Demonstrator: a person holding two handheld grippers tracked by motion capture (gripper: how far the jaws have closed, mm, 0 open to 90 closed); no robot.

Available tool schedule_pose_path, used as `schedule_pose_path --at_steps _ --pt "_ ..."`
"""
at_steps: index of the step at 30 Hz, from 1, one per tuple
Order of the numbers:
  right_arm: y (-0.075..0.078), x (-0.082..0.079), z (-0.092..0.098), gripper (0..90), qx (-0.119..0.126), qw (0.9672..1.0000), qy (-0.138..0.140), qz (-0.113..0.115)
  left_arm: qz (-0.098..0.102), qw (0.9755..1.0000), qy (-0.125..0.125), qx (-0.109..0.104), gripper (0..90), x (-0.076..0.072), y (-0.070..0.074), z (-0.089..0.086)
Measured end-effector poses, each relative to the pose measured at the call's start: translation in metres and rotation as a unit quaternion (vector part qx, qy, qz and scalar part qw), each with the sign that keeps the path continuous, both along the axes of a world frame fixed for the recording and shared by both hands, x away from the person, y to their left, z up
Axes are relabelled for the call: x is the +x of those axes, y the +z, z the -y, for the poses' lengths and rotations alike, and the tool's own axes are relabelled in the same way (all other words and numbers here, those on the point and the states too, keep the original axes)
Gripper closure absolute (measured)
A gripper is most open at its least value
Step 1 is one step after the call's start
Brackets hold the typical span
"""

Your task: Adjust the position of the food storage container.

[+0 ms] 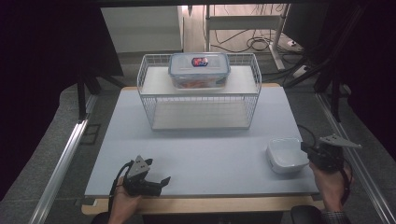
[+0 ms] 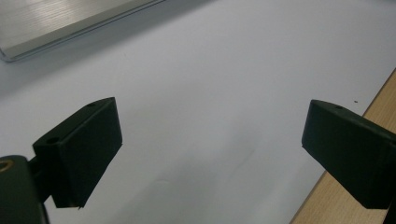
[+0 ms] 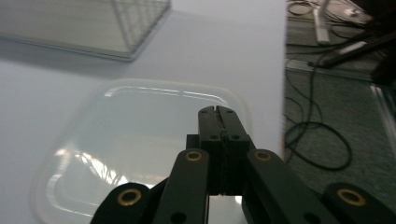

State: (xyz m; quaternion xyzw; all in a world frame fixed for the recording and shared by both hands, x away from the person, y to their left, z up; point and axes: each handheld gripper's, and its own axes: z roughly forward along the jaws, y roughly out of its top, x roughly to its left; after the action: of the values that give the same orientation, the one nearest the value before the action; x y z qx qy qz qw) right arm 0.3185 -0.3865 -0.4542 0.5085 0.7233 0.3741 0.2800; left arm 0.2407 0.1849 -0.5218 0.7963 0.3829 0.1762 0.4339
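The right gripper, its two black jaws pressed flat together with nothing visible between them, hangs over the near rim of a white square bowl at the right front corner of the pale grey table top. From the gripper's own camera, the closed tips sit above the bowl's glossy inside, which looks empty; whether they touch the rim cannot be told.

At the front left, the left gripper rests low by the table's wooden edge, its jaws wide apart over bare table, holding nothing.

Farther back, at the middle of the table, stands a white wire rack with two shelves. On its upper shelf sits a clear lidded food container with a blue-edged lid and something orange-red inside. The lower shelf is bare.

By the look of it, the work is at an early stage: the bowl lies well apart from the rack, ungripped and on the table, and the container is closed and untouched on its shelf. Taking hold of the bowl, and anything involving the rack or container, appears yet to be done.
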Motion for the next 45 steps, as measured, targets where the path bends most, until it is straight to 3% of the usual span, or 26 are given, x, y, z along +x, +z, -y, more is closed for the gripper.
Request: schedule_pose_path --at_steps 1,5,10,19,26,32,38,45 --pt "-0.003 0.001 0.007 89.6 0.002 0.9999 -0.015 -0.007 -0.001 1.0 0.0 0.0 4.5 0.0 0.0 0.0" --pt "-0.009 0.002 0.016 89.5 0.001 0.9993 -0.035 -0.014 -0.004 1.0 -0.001 0.0 4.5 0.001 -0.001 0.0" --pt "-0.014 0.004 0.02 89.5 -0.009 0.999 -0.04 -0.017 -0.007 1.0 -0.003 0.001 4.5 0.001 -0.001 0.0" --pt "-0.017 0.007 0.015 89.6 0.007 0.9991 -0.027 -0.031 -0.01 0.9999 -0.005 0.002 4.5 0.001 -0.002 0.001" --pt "-0.018 0.007 -0.008 89.5 0.015 0.9988 0.011 -0.046 -0.012 0.9999 -0.006 0.003 4.5 0.002 -0.003 0.002" --pt "-0.022 0.009 -0.038 89.5 0.012 0.9968 0.058 -0.053 -0.016 0.9998 -0.007 0.002 4.6 0.002 -0.004 0.003" --pt "-0.023 0.012 -0.056 89.4 0.013 0.9948 0.083 -0.058 -0.016 0.9998 -0.007 0.004 4.6 0.003 -0.004 0.004" --pt "-0.025 0.014 -0.084 89.4 0.021 0.99 0.122 -0.067 -0.016 0.9999 -0.006 0.003 4.7 0.003 -0.004 0.003"
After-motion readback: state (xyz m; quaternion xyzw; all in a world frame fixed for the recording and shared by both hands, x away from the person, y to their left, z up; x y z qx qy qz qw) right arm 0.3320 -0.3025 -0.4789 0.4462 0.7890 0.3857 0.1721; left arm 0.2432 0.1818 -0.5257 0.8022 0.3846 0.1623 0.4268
